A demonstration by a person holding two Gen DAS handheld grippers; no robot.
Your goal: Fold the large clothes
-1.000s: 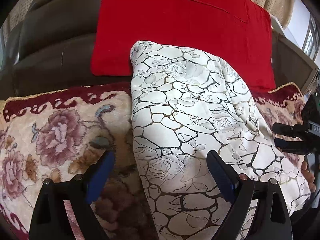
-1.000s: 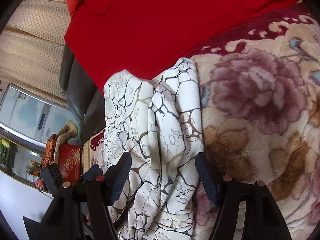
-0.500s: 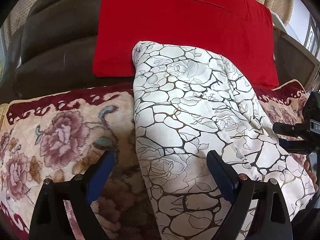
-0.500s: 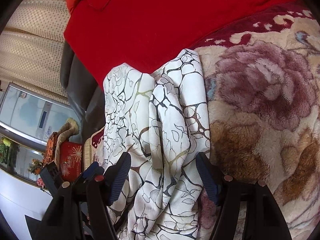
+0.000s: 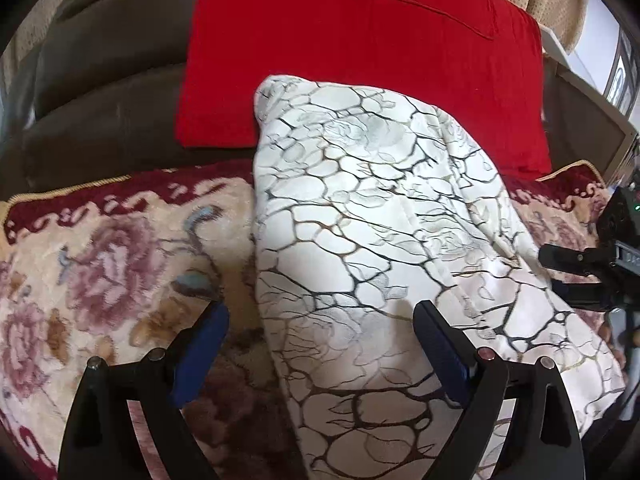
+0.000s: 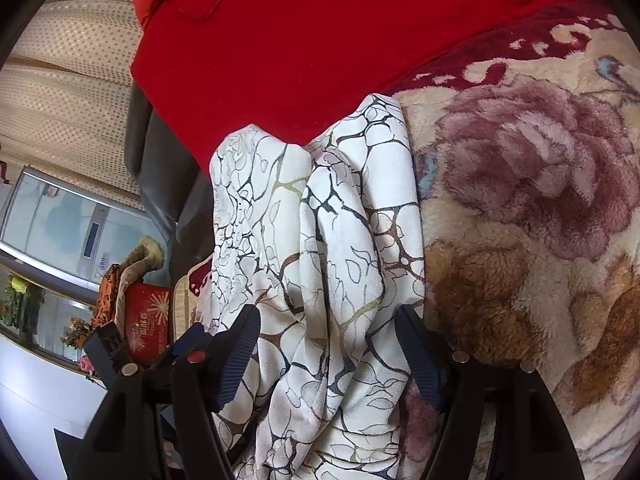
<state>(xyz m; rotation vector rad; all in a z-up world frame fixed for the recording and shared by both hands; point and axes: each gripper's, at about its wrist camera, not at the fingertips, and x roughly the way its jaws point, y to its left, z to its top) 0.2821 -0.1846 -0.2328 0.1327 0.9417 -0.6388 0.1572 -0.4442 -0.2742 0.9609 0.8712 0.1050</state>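
Note:
A white garment [image 5: 360, 216] with a dark crackle print lies folded lengthwise on a floral blanket [image 5: 104, 256]. My left gripper [image 5: 320, 312] is open and straddles the garment's near left edge, one blue pad over the blanket and the other over the cloth. In the right wrist view the bunched garment [image 6: 332, 240] runs between the fingers of my right gripper [image 6: 326, 320]. Its jaws are opening and the pads stand clear of the cloth. The right gripper [image 5: 576, 276] also shows at the left wrist view's right edge, beside the garment.
A red cushion cover [image 5: 360, 40] leans on the dark sofa back [image 5: 100, 92] behind the garment. Beyond the sofa end stand a glass cabinet [image 6: 72, 224] and a red box [image 6: 146, 320]. Part of a hand [image 5: 616, 340] shows under the right gripper.
The right gripper's fingers have spread slightly around the cloth. Both grippers and the garment stay almost where they were.

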